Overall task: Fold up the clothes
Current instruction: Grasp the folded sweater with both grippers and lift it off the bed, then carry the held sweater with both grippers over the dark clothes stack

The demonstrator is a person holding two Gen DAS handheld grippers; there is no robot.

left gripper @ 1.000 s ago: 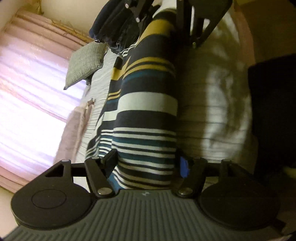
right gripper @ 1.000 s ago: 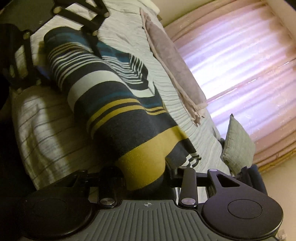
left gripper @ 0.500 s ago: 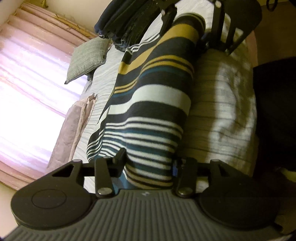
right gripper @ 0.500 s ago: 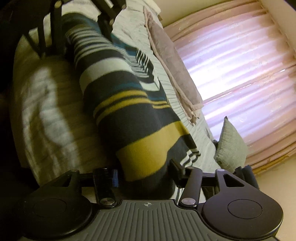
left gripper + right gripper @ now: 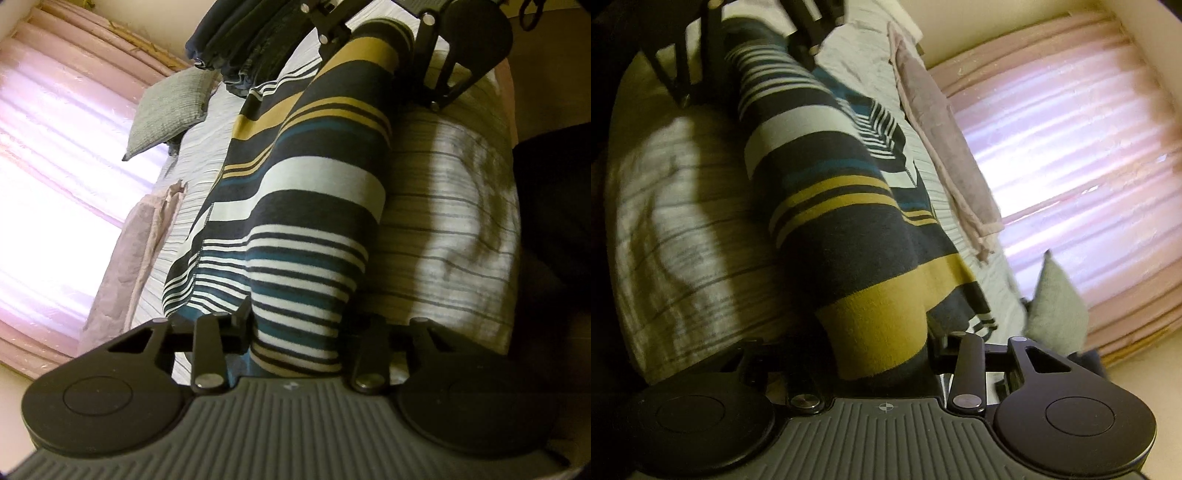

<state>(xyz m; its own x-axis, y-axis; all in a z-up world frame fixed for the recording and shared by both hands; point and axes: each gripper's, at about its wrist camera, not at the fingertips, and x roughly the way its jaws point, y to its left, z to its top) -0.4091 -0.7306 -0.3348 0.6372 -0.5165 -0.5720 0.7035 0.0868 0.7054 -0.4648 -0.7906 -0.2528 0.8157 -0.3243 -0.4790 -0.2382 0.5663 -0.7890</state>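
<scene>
A striped garment (image 5: 317, 206) in navy, white, teal and mustard hangs stretched between my two grippers over the bed (image 5: 450, 206). My left gripper (image 5: 299, 332) is shut on its thin-striped end. At the top of the left wrist view, my right gripper (image 5: 373, 33) pinches the mustard end. In the right wrist view, my right gripper (image 5: 882, 354) is shut on the mustard band of the garment (image 5: 831, 206). My left gripper (image 5: 753, 29) holds the far end at top left. A lower layer of the garment lies on the bed toward the window.
The bed (image 5: 683, 206) has a pale striped cover. A grey cushion (image 5: 170, 110) and a stack of dark clothes (image 5: 243, 37) lie at one end, and a pink cloth (image 5: 125, 266) lies along the window side. Pink curtains (image 5: 55, 147) glow behind. A dark mass (image 5: 554, 221) borders the bed's near edge.
Both grippers stay shut on the garment and have swung with it. The opposite gripper sits further over in each view, and more of the garment's lower layer shows toward the window.
</scene>
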